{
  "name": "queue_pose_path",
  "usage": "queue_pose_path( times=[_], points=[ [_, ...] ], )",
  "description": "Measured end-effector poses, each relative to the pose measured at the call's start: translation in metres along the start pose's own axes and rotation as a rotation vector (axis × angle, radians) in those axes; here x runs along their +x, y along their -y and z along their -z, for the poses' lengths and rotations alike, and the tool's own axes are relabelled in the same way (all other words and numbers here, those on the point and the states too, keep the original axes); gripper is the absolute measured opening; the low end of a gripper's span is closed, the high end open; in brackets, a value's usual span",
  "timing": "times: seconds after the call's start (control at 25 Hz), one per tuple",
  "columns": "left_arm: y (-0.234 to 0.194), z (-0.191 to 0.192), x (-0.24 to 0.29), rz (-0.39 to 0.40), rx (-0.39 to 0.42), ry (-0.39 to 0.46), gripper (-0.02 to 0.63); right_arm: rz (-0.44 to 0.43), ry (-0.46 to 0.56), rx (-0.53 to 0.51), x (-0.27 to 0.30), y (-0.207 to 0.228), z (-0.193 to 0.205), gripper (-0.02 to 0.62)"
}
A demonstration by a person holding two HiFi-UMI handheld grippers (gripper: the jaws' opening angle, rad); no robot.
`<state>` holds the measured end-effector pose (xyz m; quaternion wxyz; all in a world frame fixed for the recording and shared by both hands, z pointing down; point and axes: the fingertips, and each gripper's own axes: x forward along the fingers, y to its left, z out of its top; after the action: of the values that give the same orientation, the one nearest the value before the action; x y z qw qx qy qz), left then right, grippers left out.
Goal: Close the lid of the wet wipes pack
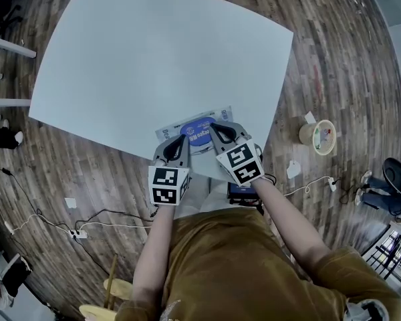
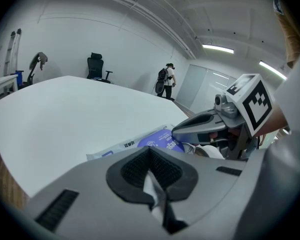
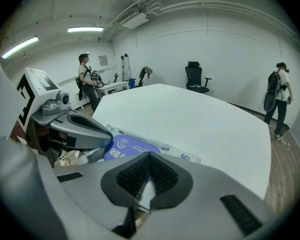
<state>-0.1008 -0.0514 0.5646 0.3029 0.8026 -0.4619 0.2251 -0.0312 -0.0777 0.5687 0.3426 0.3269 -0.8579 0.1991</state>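
Observation:
The wet wipes pack [image 1: 187,122] lies flat at the near edge of the white table [image 1: 154,52], with its blue oval lid [image 1: 199,130] facing up. Both grippers hover low over the pack, jaws pointing away from me. My left gripper [image 1: 184,138] is at the lid's left edge and my right gripper [image 1: 214,127] at its right edge. In the left gripper view the left gripper [image 2: 152,176] has its black pads together above the pack [image 2: 135,143], with the right gripper [image 2: 176,130] beside the lid [image 2: 162,140]. The right gripper view shows that gripper [image 3: 146,176] shut over the lid [image 3: 126,146].
The table's near edge runs just under the pack. On the wooden floor lie a round tub [image 1: 319,137] at the right and a power strip [image 1: 78,233] with cables at the left. People [image 3: 277,96] and an office chair [image 3: 193,78] stand far off.

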Motion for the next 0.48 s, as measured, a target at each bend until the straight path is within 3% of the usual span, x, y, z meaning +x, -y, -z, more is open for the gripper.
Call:
queue_pose_path(
  times=[0.48],
  points=[
    [0.009,-0.005,-0.011,-0.016,0.034,0.034,-0.008,0.035,0.025,0.013,-0.018,0.001,0.008,0.006]
  ],
)
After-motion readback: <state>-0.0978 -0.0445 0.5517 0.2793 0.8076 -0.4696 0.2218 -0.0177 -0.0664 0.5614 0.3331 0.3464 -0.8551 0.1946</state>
